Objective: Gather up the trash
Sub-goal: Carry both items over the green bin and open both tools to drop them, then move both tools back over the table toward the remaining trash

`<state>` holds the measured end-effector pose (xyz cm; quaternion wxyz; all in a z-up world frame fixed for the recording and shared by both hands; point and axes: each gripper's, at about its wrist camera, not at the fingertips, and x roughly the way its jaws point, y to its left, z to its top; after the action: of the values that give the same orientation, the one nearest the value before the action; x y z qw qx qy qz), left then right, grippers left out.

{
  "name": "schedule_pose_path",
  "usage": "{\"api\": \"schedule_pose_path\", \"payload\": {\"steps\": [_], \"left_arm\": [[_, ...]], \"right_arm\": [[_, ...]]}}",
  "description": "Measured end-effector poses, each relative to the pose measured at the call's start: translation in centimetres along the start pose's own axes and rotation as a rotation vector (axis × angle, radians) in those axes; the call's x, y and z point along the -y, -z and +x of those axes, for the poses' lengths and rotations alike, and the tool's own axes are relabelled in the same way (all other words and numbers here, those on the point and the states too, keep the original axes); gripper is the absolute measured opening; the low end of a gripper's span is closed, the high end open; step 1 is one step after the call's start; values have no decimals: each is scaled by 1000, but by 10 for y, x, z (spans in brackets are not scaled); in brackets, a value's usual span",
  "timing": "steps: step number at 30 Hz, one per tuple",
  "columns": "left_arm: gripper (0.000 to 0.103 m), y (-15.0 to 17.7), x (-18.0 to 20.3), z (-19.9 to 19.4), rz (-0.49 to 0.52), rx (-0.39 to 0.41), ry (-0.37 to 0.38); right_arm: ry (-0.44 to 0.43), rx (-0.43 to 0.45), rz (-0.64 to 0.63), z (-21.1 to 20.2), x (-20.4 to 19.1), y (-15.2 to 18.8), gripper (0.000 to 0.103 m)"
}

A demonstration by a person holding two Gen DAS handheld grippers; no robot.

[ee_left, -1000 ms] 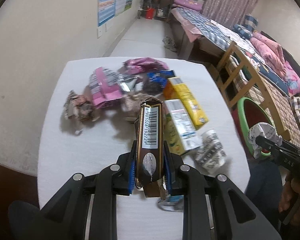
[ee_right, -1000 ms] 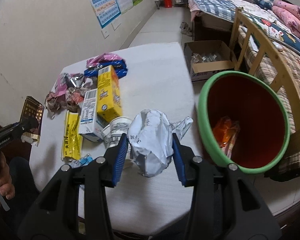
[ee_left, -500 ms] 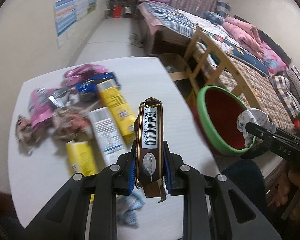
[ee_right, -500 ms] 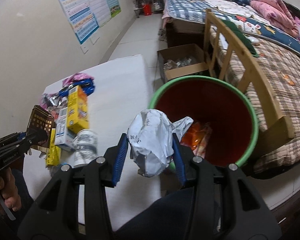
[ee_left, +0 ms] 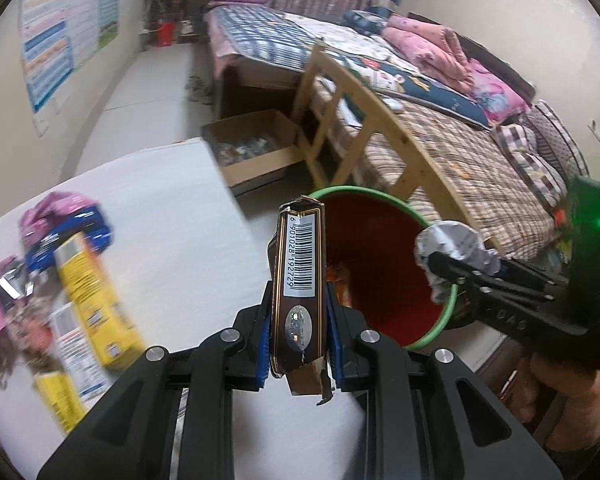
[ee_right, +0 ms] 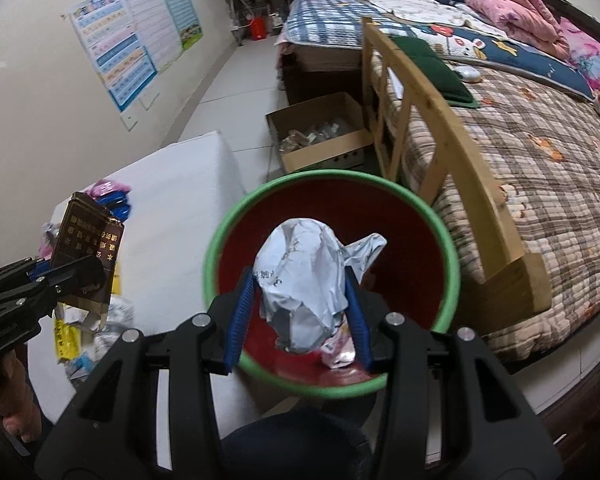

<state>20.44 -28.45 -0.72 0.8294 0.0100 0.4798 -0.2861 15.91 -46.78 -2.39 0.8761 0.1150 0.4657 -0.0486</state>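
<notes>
Now over the green-rimmed bin [ee_right: 452, 264], right hand-held gripper [ee_right: 300, 300] pinches crumpled paper [ee_right: 308, 280]; left hand-held gripper [ee_left: 298, 320] clamps box [ee_left: 298, 280] barcoded 6901028192729.

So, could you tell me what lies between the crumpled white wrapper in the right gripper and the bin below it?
Nothing but air, in the right wrist view: the crumpled white wrapper, clamped in the right gripper, hangs over the open bin, where other trash already lies.

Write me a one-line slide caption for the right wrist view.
Right gripper holds a crumpled white wrapper over the green-rimmed bin, ready to drop.
</notes>
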Motion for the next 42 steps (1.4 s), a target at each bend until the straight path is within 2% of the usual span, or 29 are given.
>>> {"api": "schedule_pose_path", "payload": {"steps": [9, 17, 22, 24, 25, 26, 27, 28, 30, 31, 34, 36, 42], "left_arm": [[20, -25, 35, 47, 36, -45, 84], [18, -34, 50, 81, 35, -78, 108], [19, -35, 49, 86, 40, -81, 95], [25, -34, 47, 85, 40, -80, 81], [29, -34, 46, 84, 36, -80, 78], [33, -33, 44, 83, 30, -77, 72], [45, -33, 43, 81, 25, -73, 65], [58, -33, 41, 79, 16, -65, 57], [72, -33, 35, 71, -3, -44, 36], [81, -33, 33, 69, -6, -38, 26], [93, -32, 25, 59, -14, -15, -11], [95, -31, 20, 51, -16, -1, -34], [95, -20, -5, 17, -40, 23, -90]], "right_arm": [[23, -21, 27, 27, 33, -10, 42], [15, -43, 36, 46, 46, -8, 42], [-7, -58, 38, 53, 49, -5, 45], [-13, -61, 37, 54, 48, -4, 51], [-10, -61, 37, 55, 47, -3, 57], [-5, -61, 38, 55, 46, -2, 73], [1, -56, 43, 54, 45, -1, 79], [0, -49, 47, 53, 44, 0, 83], [3, -48, 48, 51, 42, 0, 86], [8, -47, 50, 50, 41, 1, 92], [14, -37, 47, 43, 37, 1, 95], [27, -30, 42, 38, 32, 1, 98], [35, -21, 13, 23, 5, 3, 98]]}}
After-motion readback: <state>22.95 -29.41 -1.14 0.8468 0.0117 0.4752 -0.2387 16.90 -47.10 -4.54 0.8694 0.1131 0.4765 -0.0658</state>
